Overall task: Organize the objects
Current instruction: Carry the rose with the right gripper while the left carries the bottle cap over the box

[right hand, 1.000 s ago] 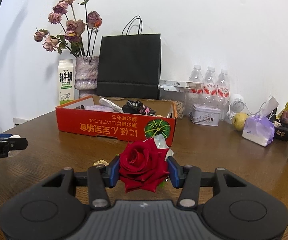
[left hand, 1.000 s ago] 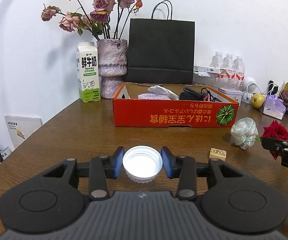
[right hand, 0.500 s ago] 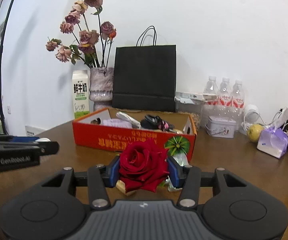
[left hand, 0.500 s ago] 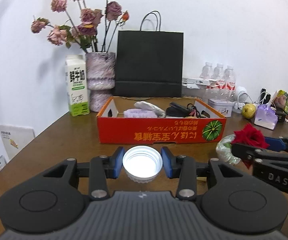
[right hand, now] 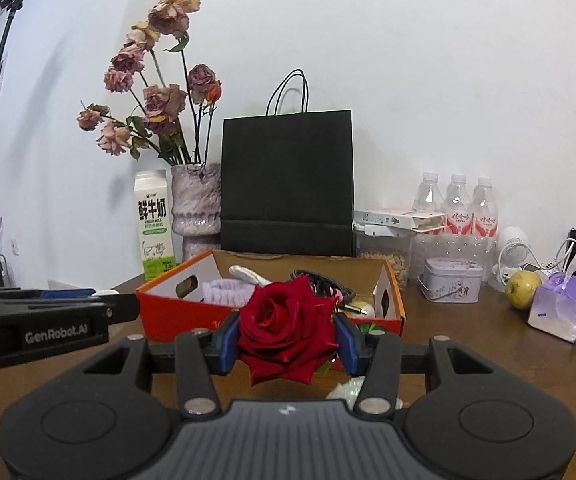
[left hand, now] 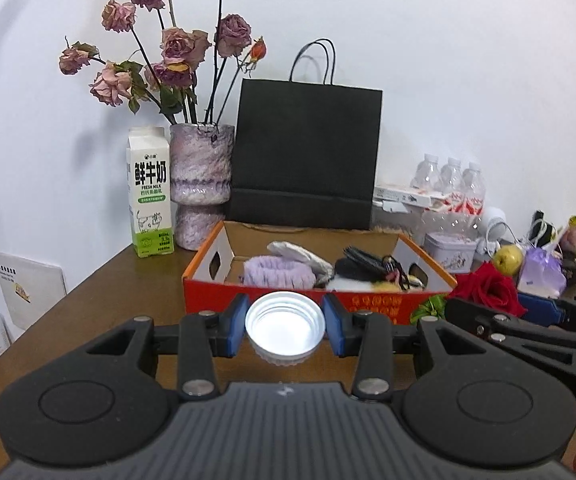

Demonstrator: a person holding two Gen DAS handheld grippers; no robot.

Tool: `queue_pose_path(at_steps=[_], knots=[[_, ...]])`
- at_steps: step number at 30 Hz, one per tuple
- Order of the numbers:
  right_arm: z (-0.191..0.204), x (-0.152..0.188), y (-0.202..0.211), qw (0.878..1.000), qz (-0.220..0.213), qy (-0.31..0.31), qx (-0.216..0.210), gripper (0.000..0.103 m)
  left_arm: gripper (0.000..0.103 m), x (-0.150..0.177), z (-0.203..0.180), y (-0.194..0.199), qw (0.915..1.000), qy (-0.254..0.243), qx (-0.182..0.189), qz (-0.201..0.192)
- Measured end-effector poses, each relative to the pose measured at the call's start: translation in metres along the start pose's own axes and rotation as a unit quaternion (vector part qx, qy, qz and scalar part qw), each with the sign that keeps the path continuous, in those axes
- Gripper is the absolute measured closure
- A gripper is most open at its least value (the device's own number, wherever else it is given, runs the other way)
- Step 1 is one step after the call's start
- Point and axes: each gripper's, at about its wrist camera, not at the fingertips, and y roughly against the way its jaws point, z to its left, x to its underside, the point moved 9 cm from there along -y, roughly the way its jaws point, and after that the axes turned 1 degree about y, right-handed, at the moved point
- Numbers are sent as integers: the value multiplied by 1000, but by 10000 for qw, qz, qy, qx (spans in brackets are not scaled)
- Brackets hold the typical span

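Observation:
My left gripper (left hand: 284,330) is shut on a white screw cap (left hand: 284,327), its hollow side facing the camera, held just before the near wall of the red cardboard box (left hand: 215,296). A red rose (right hand: 285,326) sits clamped between the blue pads of my right gripper (right hand: 286,340), raised in front of the same box (right hand: 167,312). The right gripper with its rose (left hand: 488,288) shows at the right of the left wrist view. The left gripper's arm (right hand: 47,320) crosses the left side of the right wrist view. Inside the box lie a lilac band (left hand: 277,272), a grey pouch and dark cables.
Behind the box stand a milk carton (left hand: 149,200), a vase of dried roses (left hand: 201,184) and a black paper bag (left hand: 306,156). To the right are water bottles (right hand: 456,204), a tin (right hand: 452,286), a green apple (right hand: 522,284) and a lilac bag (right hand: 560,312). The brown table (left hand: 99,300) carries it all.
Both grippers have risen and moved toward the box, which now looks closer and shows its inside. The right gripper has drawn near the left. Both grips are unchanged.

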Motion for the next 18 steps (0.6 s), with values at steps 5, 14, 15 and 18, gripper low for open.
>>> queue_pose_path(at_steps=[5, 14, 15, 18], knots=[[-2, -10, -14, 10000, -39, -4, 11, 56, 62, -10, 0, -16, 9999, 131, -27, -14], [-3, -35, -43, 9998, -197, -52, -65, 56, 62, -27, -4, -41, 9996, 246, -51, -136], [-3, -37, -46, 9997, -208, -52, -72, 56, 62, -29, -4, -44, 9995, 262, -62, -150], [-6, -42, -57, 9997, -212, -54, -76, 56, 62, -37, -3, -55, 9992, 331, -80, -189]])
